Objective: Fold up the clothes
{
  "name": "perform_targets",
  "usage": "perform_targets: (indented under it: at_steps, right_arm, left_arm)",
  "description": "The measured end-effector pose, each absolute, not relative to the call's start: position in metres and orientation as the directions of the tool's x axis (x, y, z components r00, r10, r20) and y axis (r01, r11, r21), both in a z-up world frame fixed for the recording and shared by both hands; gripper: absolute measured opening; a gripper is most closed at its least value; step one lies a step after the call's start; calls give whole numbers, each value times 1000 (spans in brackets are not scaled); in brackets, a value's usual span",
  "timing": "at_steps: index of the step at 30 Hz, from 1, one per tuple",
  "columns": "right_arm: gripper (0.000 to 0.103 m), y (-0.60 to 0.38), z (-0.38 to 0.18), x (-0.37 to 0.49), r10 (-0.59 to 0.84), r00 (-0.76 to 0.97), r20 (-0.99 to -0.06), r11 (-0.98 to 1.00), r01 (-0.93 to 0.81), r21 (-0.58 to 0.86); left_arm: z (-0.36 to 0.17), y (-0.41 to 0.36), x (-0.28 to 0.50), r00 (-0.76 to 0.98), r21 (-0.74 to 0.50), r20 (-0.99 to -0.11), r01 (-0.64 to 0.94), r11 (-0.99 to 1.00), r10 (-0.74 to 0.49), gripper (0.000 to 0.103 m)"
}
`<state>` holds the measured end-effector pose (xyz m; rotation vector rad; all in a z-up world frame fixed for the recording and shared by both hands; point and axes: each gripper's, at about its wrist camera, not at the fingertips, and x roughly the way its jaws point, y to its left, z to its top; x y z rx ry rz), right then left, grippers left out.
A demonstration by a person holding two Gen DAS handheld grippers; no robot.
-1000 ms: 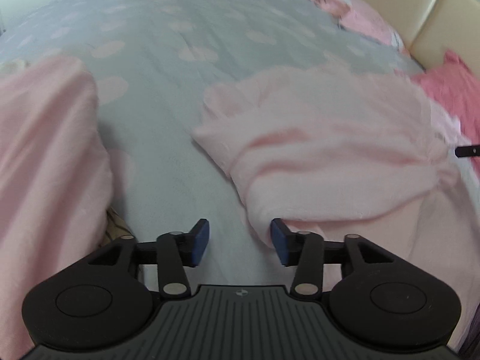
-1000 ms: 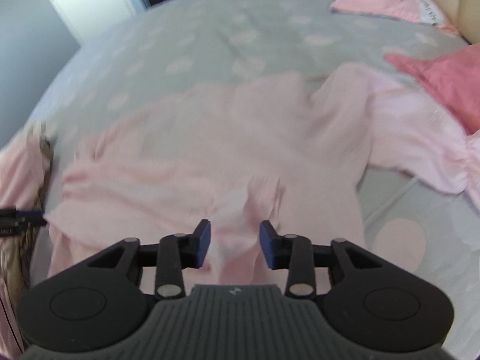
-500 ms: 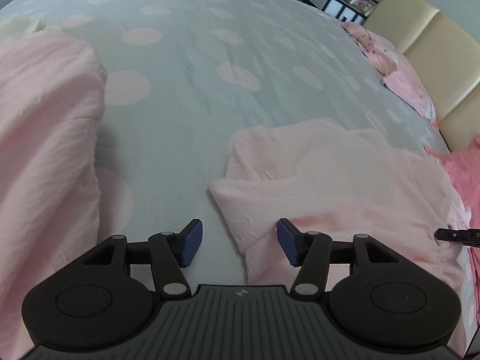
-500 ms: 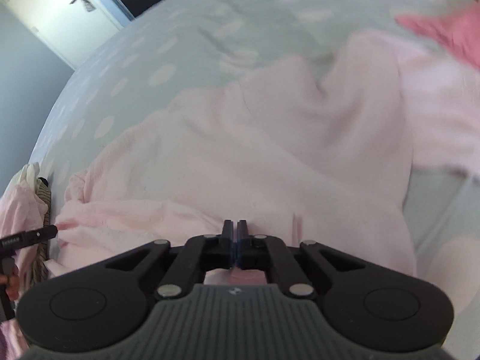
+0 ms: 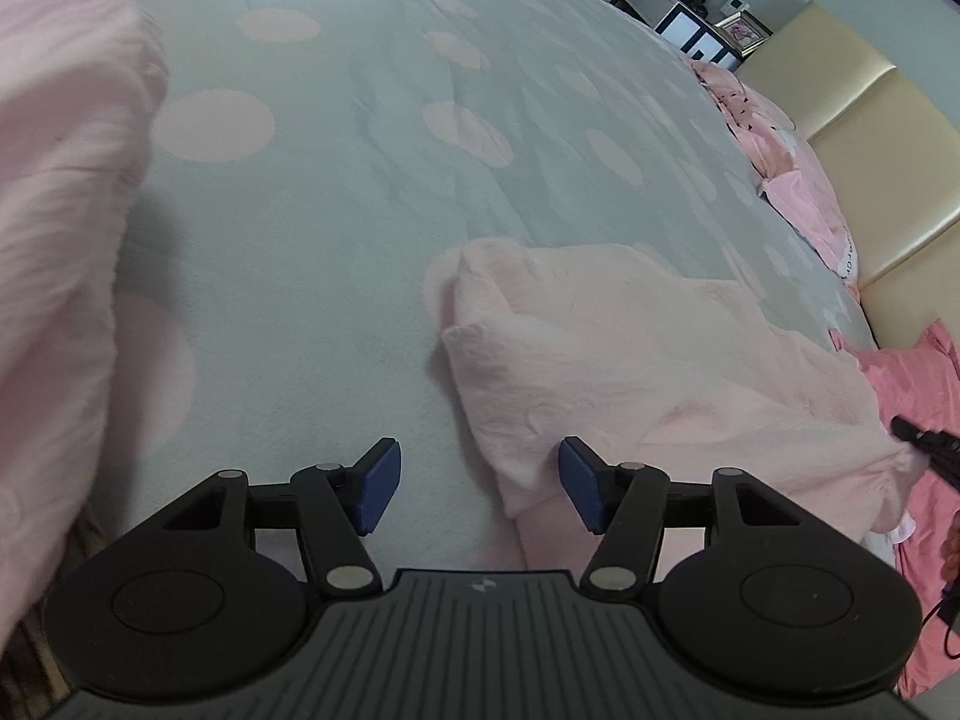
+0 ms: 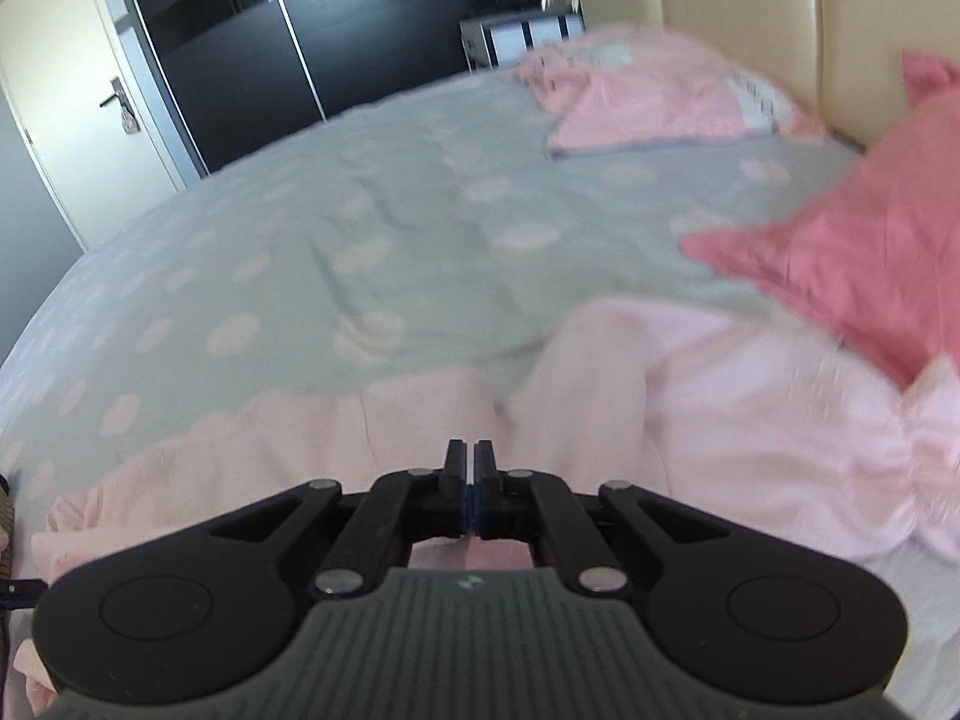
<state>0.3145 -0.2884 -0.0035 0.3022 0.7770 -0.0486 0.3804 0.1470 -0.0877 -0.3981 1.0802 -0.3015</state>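
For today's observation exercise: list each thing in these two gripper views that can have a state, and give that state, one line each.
Left gripper: jaws opening, garment corner between them, not clamped.
Right gripper: shut on the pink garment's edge.
Pink garment: crumpled, unfolded on the bed.
Door: closed.
Wardrobe doors: closed.
Red pillow: propped against the headboard.

Right gripper [image 6: 470,483] closing from open a second ago, now pinching pale pink garment [image 6: 372,438] and lifting its edge, its view swinging up toward headboard [image 6: 750,18]. Left gripper [image 5: 477,489] opening wider, dropping closer to bedspread [image 5: 360,210]; garment corner [image 5: 522,450] now lying between its jaws, untouched.
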Motion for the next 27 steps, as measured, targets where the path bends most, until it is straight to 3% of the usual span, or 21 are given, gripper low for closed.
perform_targets:
  at_steps: [4, 5, 6, 8, 9, 10, 14, 21, 23, 24, 25, 27]
  right_arm:
    - [3, -289, -20, 318, 79, 677, -732, 955, 159, 250]
    - [3, -288, -21, 318, 84, 675, -733, 954, 158, 255]
    - [8, -288, -21, 317, 89, 673, -734, 953, 157, 260]
    - [26, -289, -20, 316, 105, 671, -734, 948, 156, 279]
    - [49, -291, -18, 315, 115, 674, -730, 943, 157, 294]
    - [57, -292, -16, 314, 119, 679, -724, 940, 158, 302]
    - [57, -293, -6, 307, 102, 676, -730, 951, 149, 271]
    - [59, -294, -7, 298, 212, 633, -744, 919, 131, 373]
    - [53, -289, -14, 301, 239, 626, -742, 926, 84, 369]
    - [27, -286, -19, 304, 234, 620, -749, 936, 64, 346]
    - [8, -283, -24, 307, 204, 618, -759, 950, 61, 305]
    - [8, -285, -32, 311, 150, 632, -761, 963, 81, 257]
  left_arm:
    - [-90, 139, 382, 463, -487, -764, 43, 873, -449, 56]
    - [-91, 137, 383, 473, -486, -759, 47, 873, -448, 49]
    - [-92, 134, 383, 479, -485, -754, 55, 873, -450, 27]
    - [-88, 131, 384, 494, -483, -745, 64, 873, -448, 6]
    - [-83, 130, 383, 517, -477, -733, 71, 876, -442, 3]
    - [-75, 129, 383, 547, -462, -719, 85, 883, -429, 1]
    - [-49, 128, 384, 633, -401, -680, 101, 910, -370, 1]
    - [-57, 120, 390, 591, -312, -747, 93, 946, -304, 1]
    - [-63, 120, 390, 567, -310, -766, 89, 947, -304, 1]
    - [-65, 120, 389, 562, -305, -771, 88, 948, -300, 3]
    - [-65, 120, 388, 556, -302, -776, 87, 949, -298, 5]
    - [-64, 121, 386, 548, -292, -784, 88, 952, -291, 22]
